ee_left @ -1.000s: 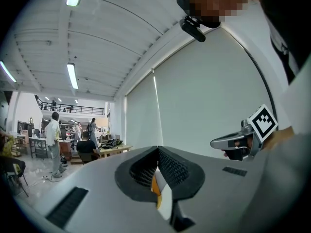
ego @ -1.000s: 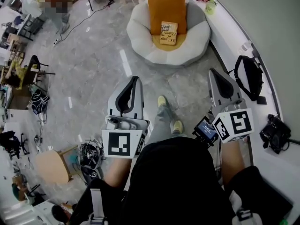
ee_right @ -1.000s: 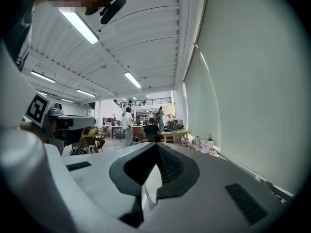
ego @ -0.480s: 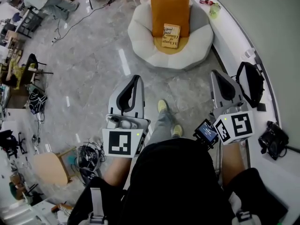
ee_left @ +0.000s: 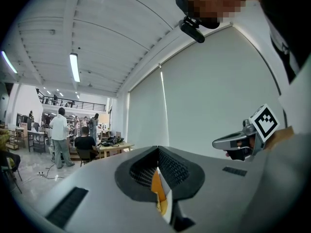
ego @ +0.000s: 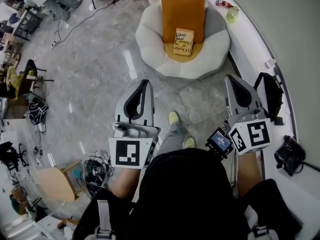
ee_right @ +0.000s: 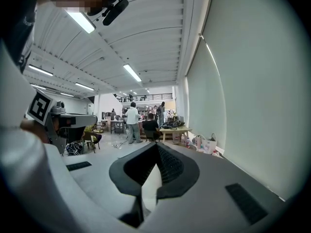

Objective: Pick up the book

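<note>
The book (ego: 183,41), yellowish with dark print, lies on an orange cushion (ego: 183,9) in a white round floor chair (ego: 152,41) at the top of the head view. Both grippers are held out level over the grey floor, well short of the chair. My left gripper (ego: 145,84) is shut and holds nothing. My right gripper (ego: 230,79) is also shut and empty. In the left gripper view the closed tips (ee_left: 158,149) point toward the room, with an orange sliver showing in the gap below them. In the right gripper view the tips (ee_right: 156,144) meet.
A white curved ledge (ego: 250,49) runs along the right, with a black bag (ego: 267,91) and a black device (ego: 287,156) on it. The person's yellow shoes (ego: 173,118) are between the grippers. A wooden stool (ego: 52,181) and cables sit at lower left. People stand at tables (ee_right: 132,123) far off.
The person has stepped forward: the floor chair with the book sits slightly lower and nearer in the head view, and the black bag has slid down the right side. Both grippers stay shut.
</note>
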The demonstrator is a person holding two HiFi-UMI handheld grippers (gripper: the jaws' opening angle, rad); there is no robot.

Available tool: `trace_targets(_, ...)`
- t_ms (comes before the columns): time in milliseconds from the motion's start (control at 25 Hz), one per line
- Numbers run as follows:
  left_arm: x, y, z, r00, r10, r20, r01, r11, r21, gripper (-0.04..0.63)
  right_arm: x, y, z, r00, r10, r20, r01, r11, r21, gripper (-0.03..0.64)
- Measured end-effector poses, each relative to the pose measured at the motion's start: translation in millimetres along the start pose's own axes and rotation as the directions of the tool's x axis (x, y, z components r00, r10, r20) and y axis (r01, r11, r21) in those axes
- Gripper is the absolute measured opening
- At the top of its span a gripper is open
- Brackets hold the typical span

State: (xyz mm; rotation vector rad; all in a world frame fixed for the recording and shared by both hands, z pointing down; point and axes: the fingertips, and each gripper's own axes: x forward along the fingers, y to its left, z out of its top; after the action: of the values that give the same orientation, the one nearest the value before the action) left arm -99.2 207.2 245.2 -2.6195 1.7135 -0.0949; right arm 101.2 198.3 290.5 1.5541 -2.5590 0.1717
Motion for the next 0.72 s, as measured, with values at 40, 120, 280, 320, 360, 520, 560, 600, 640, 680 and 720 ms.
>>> trace_targets(40, 5, 4, 0, 1.000, 0.000, 0.000, 0.000, 1.000, 0.000, 0.011, 6, -1, 2, 1.000, 0.000, 0.000, 0.000, 1.000, -0.001, 0.008)
trace_targets(120, 13, 12, -1, 1.000, -0.003, 0.002, 0.003, 1.000, -0.005, 0.011, 18, -2, 4, 1.000, -0.001, -0.002, 0.001, 1.000, 0.002, 0.008)
trace_targets(280, 25, 29, -5, 1.000, -0.003, -0.006, 0.003, 1.000, -0.016, 0.011, 38, 0, 5, 1.000, 0.004, -0.012, -0.004, 1.000, 0.013, 0.008)
trace_targets(320, 28, 34, -5, 1.000, -0.002, -0.005, 0.002, 1.000, -0.016, 0.011, 43, 1, 5, 1.000, 0.006, -0.015, -0.006, 1.000, 0.012, 0.008)
trace_targets(360, 31, 39, -6, 1.000, 0.000, -0.002, 0.000, 1.000, -0.015, 0.011, 49, 2, 5, 1.000, 0.007, -0.018, -0.006, 1.000, 0.009, 0.008)
trace_targets(520, 42, 60, -5, 1.000, 0.001, 0.009, -0.001, 1.000, -0.017, 0.011, 69, 6, 10, 1.000, 0.006, -0.021, -0.006, 1.000, 0.003, 0.008)
trace_targets(560, 46, 64, -5, 1.000, 0.002, 0.010, -0.001, 1.000, -0.020, 0.011, 74, 6, 11, 1.000, 0.006, -0.021, -0.006, 1.000, 0.003, 0.008)
trace_targets(600, 49, 68, -5, 1.000, 0.002, 0.011, -0.002, 1.000, -0.022, 0.011, 79, 6, 12, 1.000, 0.004, -0.021, -0.004, 1.000, 0.004, 0.008)
trace_targets(640, 52, 72, -5, 1.000, 0.001, 0.012, -0.001, 1.000, -0.023, 0.011, 83, 5, 12, 1.000, 0.002, -0.022, -0.002, 1.000, 0.004, 0.008)
trace_targets(680, 55, 76, -6, 1.000, 0.000, 0.013, 0.001, 1.000, -0.023, 0.011, 87, 4, 13, 1.000, -0.001, -0.022, 0.001, 1.000, 0.004, 0.008)
trace_targets(720, 57, 80, -6, 1.000, -0.002, 0.015, 0.003, 1.000, -0.023, 0.011, 92, 4, 14, 1.000, -0.005, -0.021, 0.005, 1.000, 0.002, 0.008)
